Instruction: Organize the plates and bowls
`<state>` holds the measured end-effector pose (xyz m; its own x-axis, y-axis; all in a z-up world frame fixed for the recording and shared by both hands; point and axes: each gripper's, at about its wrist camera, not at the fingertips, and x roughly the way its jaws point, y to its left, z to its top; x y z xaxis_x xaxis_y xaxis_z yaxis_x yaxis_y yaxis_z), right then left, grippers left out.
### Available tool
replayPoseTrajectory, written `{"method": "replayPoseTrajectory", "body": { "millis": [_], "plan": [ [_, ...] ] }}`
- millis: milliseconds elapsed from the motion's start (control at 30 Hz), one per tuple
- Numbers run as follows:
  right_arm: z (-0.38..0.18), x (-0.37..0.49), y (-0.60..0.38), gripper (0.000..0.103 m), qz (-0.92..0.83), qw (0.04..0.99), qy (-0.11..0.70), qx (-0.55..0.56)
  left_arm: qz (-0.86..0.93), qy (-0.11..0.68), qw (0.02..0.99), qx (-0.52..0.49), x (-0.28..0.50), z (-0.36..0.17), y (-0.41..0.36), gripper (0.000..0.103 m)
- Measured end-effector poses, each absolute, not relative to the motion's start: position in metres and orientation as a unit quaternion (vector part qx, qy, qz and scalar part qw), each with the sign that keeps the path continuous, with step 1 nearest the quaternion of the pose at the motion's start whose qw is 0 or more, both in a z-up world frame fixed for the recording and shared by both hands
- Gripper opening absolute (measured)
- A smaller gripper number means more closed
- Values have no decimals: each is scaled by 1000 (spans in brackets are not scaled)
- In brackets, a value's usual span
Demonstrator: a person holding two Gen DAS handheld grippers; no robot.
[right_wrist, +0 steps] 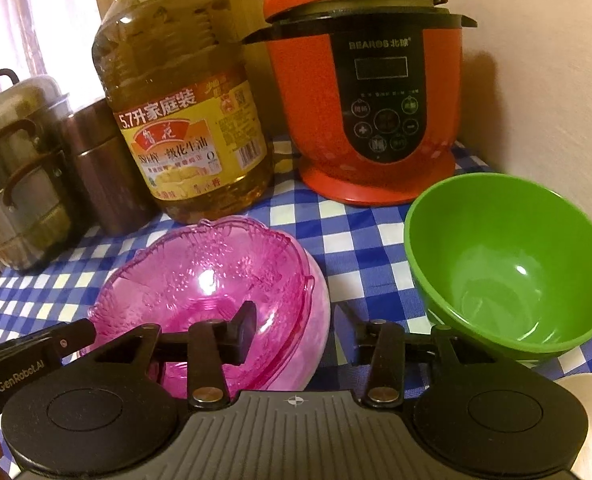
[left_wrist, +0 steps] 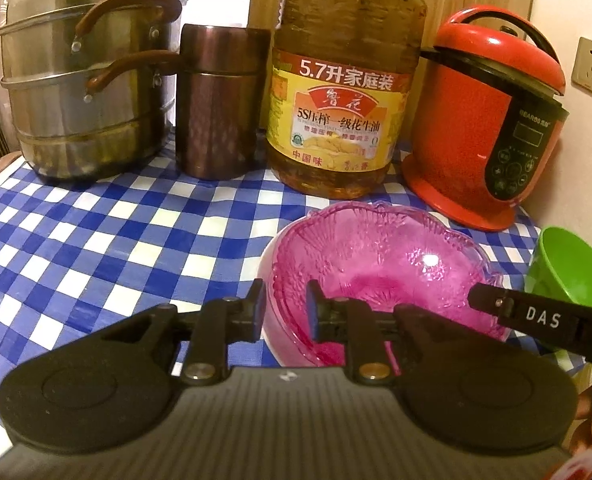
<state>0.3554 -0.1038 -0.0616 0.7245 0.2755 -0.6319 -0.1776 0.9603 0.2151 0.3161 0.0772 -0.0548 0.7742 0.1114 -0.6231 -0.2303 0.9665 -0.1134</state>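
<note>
A pink translucent bowl (left_wrist: 375,264) (right_wrist: 200,276) sits nested in a white bowl (left_wrist: 270,320) (right_wrist: 315,312) on the blue checked tablecloth (left_wrist: 116,240). My left gripper (left_wrist: 286,304) straddles the bowls' left rim, one finger outside and one inside, with a small gap showing; it looks open. My right gripper (right_wrist: 296,320) straddles the right rim with its jaws well apart, open and not pressing. Each gripper's finger also shows in the other's view. A green bowl (right_wrist: 507,264) (left_wrist: 567,268) stands empty just right of the stack.
Along the back stand a steel steamer pot (left_wrist: 84,80), a copper canister (left_wrist: 220,100), a large oil bottle (left_wrist: 343,80) and a red electric cooker (right_wrist: 367,92). A wall with sockets (left_wrist: 591,66) closes the right side. A pale dish edge (right_wrist: 587,388) shows at lower right.
</note>
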Motion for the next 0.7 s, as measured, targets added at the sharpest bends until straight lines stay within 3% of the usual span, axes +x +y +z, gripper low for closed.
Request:
{"method": "replayPoseTrajectory", "body": {
  "millis": [433,467,533,700],
  "plan": [
    [-47,341,-127,42,122,934,312,127,97,320,936,-108,312,-53,83,19],
    [-46,341,-129,39,121,934,310,131,97,320,936,-108,312,-54,83,20],
    [-46,342,-131,14,122,932,314,136,96,321,936,-109,312,-54,82,20],
    [-56,347,-129,9,117,927,330,132,92,325,934,-111,313,-56,82,20]
  ]
}}
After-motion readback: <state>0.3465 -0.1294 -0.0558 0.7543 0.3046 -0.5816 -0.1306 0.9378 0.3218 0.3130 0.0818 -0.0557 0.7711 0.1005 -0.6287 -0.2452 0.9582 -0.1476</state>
